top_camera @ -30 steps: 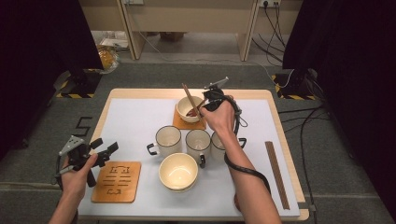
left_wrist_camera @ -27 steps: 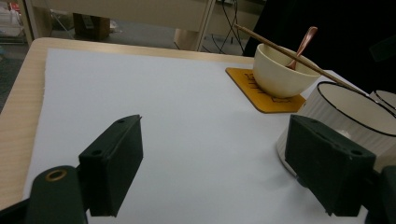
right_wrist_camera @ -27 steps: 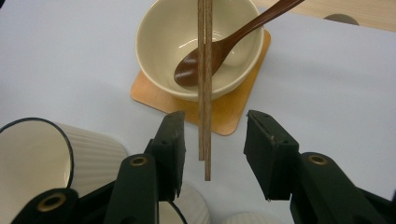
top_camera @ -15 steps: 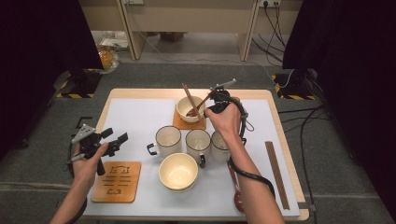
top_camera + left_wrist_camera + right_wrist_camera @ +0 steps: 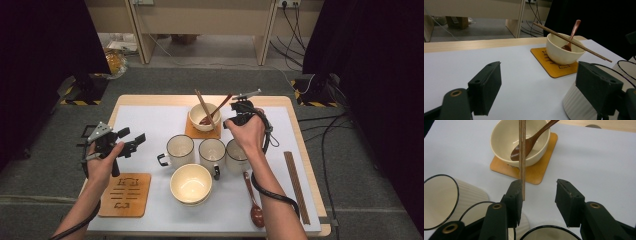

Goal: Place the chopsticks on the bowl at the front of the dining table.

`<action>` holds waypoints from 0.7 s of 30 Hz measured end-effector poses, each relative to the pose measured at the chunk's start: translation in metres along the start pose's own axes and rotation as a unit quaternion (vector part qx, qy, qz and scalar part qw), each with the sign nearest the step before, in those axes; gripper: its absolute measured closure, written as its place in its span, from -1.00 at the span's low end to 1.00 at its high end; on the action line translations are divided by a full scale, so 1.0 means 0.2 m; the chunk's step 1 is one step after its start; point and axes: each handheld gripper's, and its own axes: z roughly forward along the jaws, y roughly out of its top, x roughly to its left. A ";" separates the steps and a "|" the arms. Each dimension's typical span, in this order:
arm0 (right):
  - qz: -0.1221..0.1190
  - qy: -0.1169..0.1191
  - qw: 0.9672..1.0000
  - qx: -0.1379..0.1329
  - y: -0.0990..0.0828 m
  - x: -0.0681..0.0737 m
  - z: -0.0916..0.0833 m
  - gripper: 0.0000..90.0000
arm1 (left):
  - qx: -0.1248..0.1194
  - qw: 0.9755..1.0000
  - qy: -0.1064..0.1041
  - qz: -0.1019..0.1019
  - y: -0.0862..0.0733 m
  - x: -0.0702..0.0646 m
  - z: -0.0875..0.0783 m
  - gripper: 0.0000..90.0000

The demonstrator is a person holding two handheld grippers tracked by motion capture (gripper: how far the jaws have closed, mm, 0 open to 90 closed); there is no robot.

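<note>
The counter carries two coasters: one under the bowl just ahead of the right jaws, one bare below the left jaws. Three mugs, a second bowl, a spoon and chopsticks lie nearer the person than the right jaws.

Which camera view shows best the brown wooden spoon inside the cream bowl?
The right gripper view: the brown wooden spoon shows from above, bowl end and handle. The left gripper view hides part behind the rim; the high view shows it small.
</note>
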 end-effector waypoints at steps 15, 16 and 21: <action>0.001 0.004 1.000 -0.013 -0.06 -0.01 -0.05 0.24 | 0.002 1.000 -0.021 0.019 0.08 -0.03 0.15 -0.55; 0.003 0.004 1.000 -0.014 -0.07 -0.01 -0.05 0.24 | 0.002 1.000 -0.022 0.021 0.09 -0.04 0.16 -0.55; 0.002 0.006 1.000 -0.020 -0.10 -0.02 -0.07 0.24 | -0.003 0.999 -0.030 0.027 0.11 -0.05 0.20 -0.55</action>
